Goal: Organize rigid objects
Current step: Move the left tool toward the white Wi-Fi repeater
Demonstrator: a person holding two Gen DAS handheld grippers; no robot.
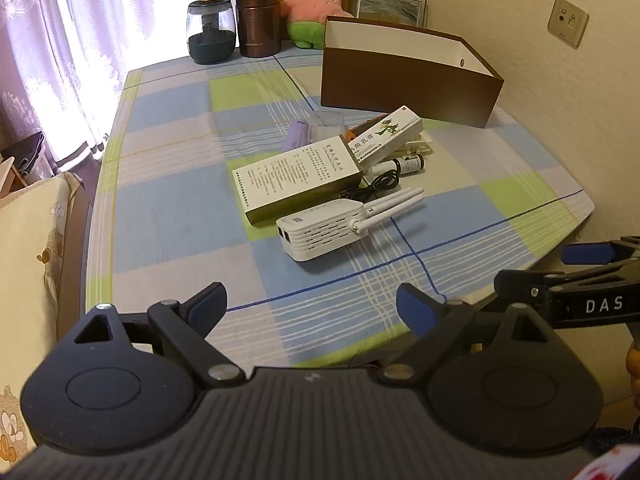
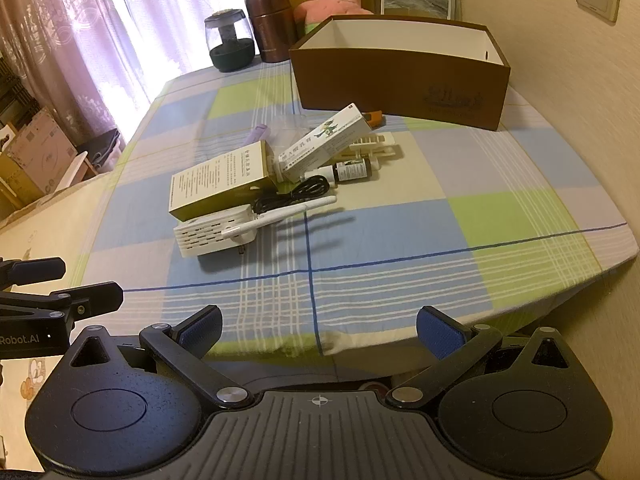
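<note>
1. We see our left gripper (image 1: pixel 312 304) at the bottom of the left wrist view, jaws spread wide with nothing between them, above the near edge of the table (image 1: pixel 168 184).
2. Our right gripper (image 2: pixel 318 330) sits at the bottom of the right wrist view, likewise wide open and empty.
3. In the middle of the left wrist frame lies the clutter we are to organize. The white router (image 1: pixel 324 230) is the nearest piece; its long axis runs from lower left to upper right, and its antennas (image 1: pixel 394 202) point to the upper right.
4. Just behind it the gold-edged box (image 1: pixel 298 178) lies flat, its long axis on the same diagonal.
5. The green-printed carton (image 1: pixel 386 134) rests tilted on other items, its length also running toward the upper right.
6. A small dark bottle (image 1: pixel 404 162) lies on its side beside a coiled black cable (image 1: pixel 376 184).
7. A lilac tube (image 1: pixel 298 134) lies at the upper left of the pile.
8. The open brown box (image 1: pixel 408 76) stands in the upper right of the frame, behind the pile and apart from it, with its long side running left to right.
</note>
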